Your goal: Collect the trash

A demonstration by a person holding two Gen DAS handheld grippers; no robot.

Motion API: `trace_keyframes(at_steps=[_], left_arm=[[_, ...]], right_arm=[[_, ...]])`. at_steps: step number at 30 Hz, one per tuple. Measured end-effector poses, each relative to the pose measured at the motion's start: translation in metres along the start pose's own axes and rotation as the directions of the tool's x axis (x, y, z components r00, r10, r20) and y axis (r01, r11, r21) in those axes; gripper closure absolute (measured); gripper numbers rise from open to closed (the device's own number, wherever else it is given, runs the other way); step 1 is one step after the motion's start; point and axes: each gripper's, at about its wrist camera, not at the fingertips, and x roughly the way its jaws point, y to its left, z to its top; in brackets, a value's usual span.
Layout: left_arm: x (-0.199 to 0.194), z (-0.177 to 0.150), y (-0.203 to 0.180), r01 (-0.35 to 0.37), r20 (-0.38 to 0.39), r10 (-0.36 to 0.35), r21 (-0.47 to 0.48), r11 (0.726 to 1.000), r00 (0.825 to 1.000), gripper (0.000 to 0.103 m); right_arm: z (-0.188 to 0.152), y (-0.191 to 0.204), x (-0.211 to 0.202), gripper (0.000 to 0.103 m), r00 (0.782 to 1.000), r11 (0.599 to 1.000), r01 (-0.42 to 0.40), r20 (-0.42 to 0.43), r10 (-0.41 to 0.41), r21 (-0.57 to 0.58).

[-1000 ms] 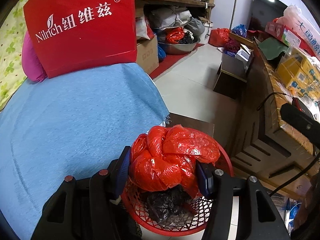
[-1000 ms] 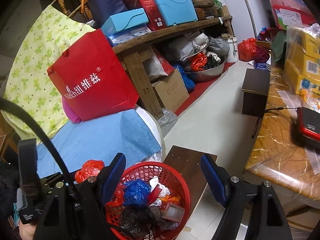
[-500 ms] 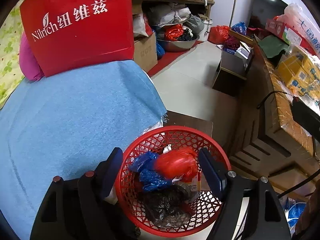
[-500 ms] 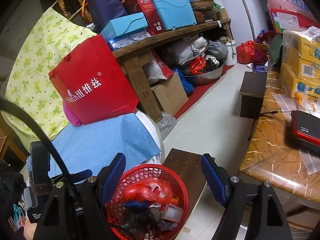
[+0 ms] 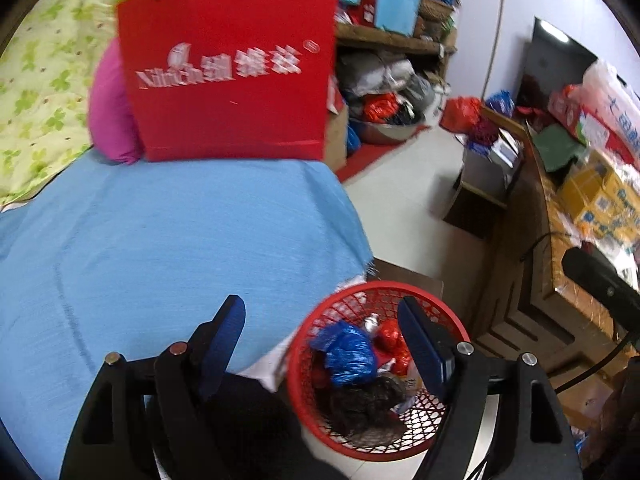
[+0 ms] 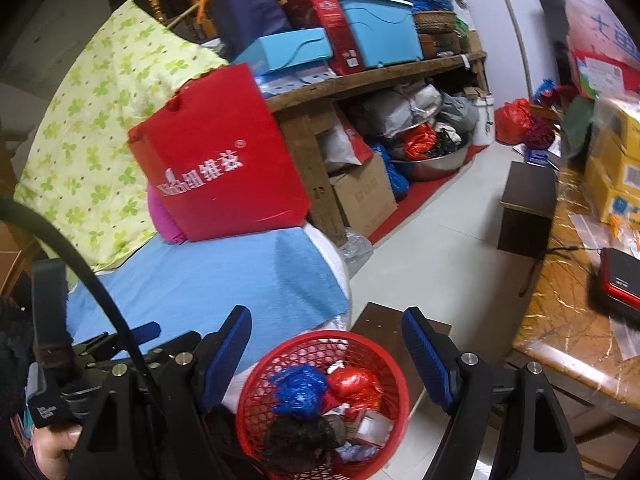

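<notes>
A red mesh trash basket (image 5: 452,322) stands on the floor beside the blue-covered seat; it also shows in the right wrist view (image 6: 256,376). Inside lie a crumpled red plastic bag (image 5: 394,342) (image 6: 354,380), a blue bag (image 5: 348,354) (image 6: 298,388), dark trash and scraps. My left gripper (image 5: 322,322) is open and empty, above the basket's left rim and the seat edge. My right gripper (image 6: 326,334) is open and empty above the basket. The left gripper's body shows at the left of the right wrist view (image 6: 132,344).
A blue cloth (image 5: 160,240) covers the seat, with a red paper gift bag (image 5: 228,68) and pink cushion (image 5: 110,112) at its back. A wooden table (image 6: 572,308) with boxes stands right. A dark stool (image 6: 526,208) and cluttered shelf (image 6: 380,76) lie beyond the tiled floor.
My left gripper opened and let go of the red plastic bag, which dropped into the basket. The left gripper then shifted left toward the seat. The right gripper stayed open.
</notes>
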Motion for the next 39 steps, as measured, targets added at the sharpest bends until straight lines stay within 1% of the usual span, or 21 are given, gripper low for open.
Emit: trace_keyframes(at_steps=[6,10,12,14,16,22,27,31,37,39], left_arm=[[-0.034,-0.01,0.034,-0.027,0.051,0.03,-0.06,0.998,0.998,0.022],[-0.056,-0.023,0.051,-0.03,0.08,0.037,-0.093,0.995,0.996,0.022],[-0.067,-0.03,0.058,-0.042,0.096,0.053,-0.11,0.993,0.994,0.022],[-0.074,-0.035,0.061,-0.041,0.108,0.053,-0.117,0.992,0.993,0.014],[-0.079,-0.039,0.063,-0.043,0.121,0.058,-0.12,0.992,0.991,0.012],[-0.078,-0.041,0.063,-0.035,0.119,0.05,-0.123,0.992,0.992,0.012],[-0.076,-0.042,0.054,-0.056,0.111,0.066,-0.093,0.994,0.992,0.012],[-0.074,-0.044,0.053,-0.052,0.102,0.061,-0.091,0.994,0.993,0.012],[-0.076,-0.044,0.048,-0.078,0.103,0.086,-0.082,0.994,0.991,0.012],[-0.077,-0.044,0.046,-0.074,0.103,0.082,-0.077,0.994,0.991,0.012]], right_arm=[[-0.011,0.028,-0.007,0.023,0.999,0.999,-0.033,-0.022,0.033,-0.021],[-0.024,0.044,-0.011,0.021,0.997,0.998,-0.058,-0.054,0.056,-0.029],[-0.033,0.051,-0.013,0.021,0.996,0.998,-0.053,-0.073,0.05,-0.043],[-0.041,0.055,-0.015,0.02,0.996,0.998,-0.034,-0.085,0.029,-0.061],[-0.047,0.055,-0.016,0.02,0.996,0.998,-0.017,-0.092,0.011,-0.058],[-0.053,0.052,-0.019,0.018,0.995,0.996,0.046,-0.085,-0.052,-0.072],[-0.057,0.045,-0.016,0.018,0.993,0.996,0.061,-0.097,-0.066,-0.058],[-0.06,0.038,-0.014,0.018,0.992,0.997,0.07,-0.104,-0.075,-0.045],[-0.062,0.034,-0.014,0.018,0.991,0.996,0.077,-0.104,-0.08,-0.037],[-0.061,0.035,-0.015,0.018,0.991,0.996,0.078,-0.102,-0.082,-0.038]])
